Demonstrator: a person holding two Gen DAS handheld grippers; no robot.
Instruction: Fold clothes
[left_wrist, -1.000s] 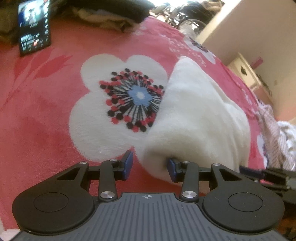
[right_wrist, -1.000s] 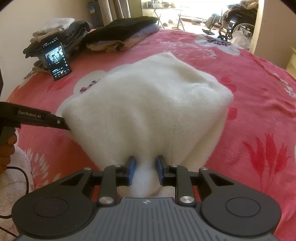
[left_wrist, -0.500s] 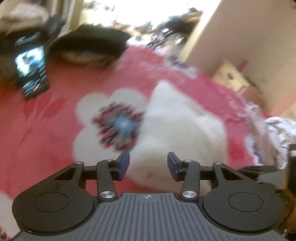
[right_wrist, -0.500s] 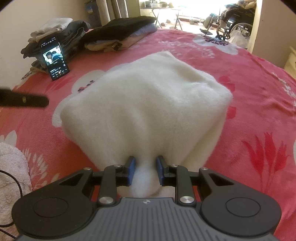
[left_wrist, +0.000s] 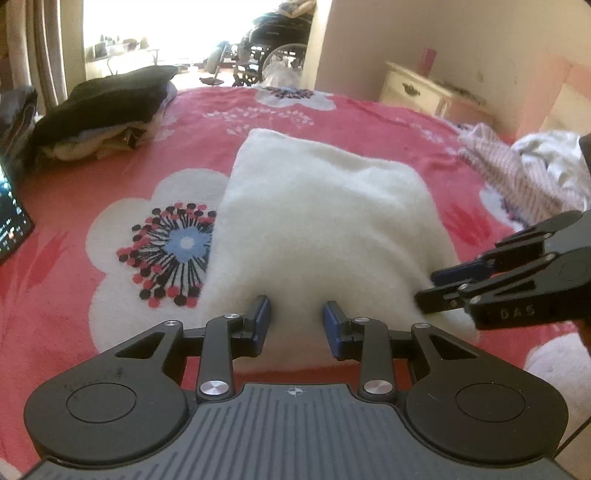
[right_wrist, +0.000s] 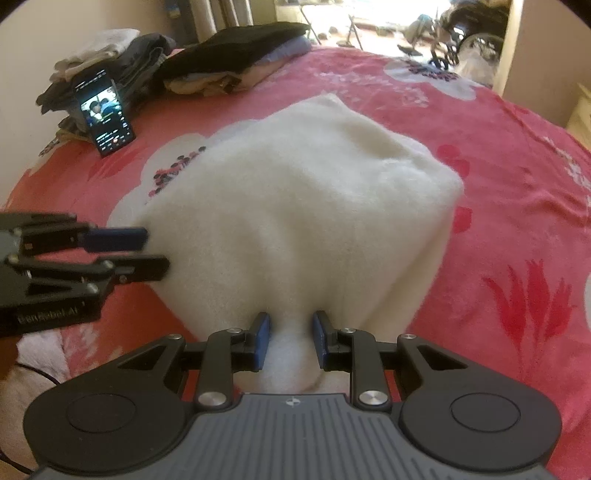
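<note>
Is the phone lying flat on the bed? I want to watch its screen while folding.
No. In the right wrist view the phone stands propped upright against a stack of folded clothes, its lit screen facing the bed.

left gripper: we hold it low and level, jaws parted, white fabric between the blue pads but not pinched | right gripper: jaws drawn in close, white fabric nipped between the pads | both point forward, side by side, each one's fingers in the other's view
</note>
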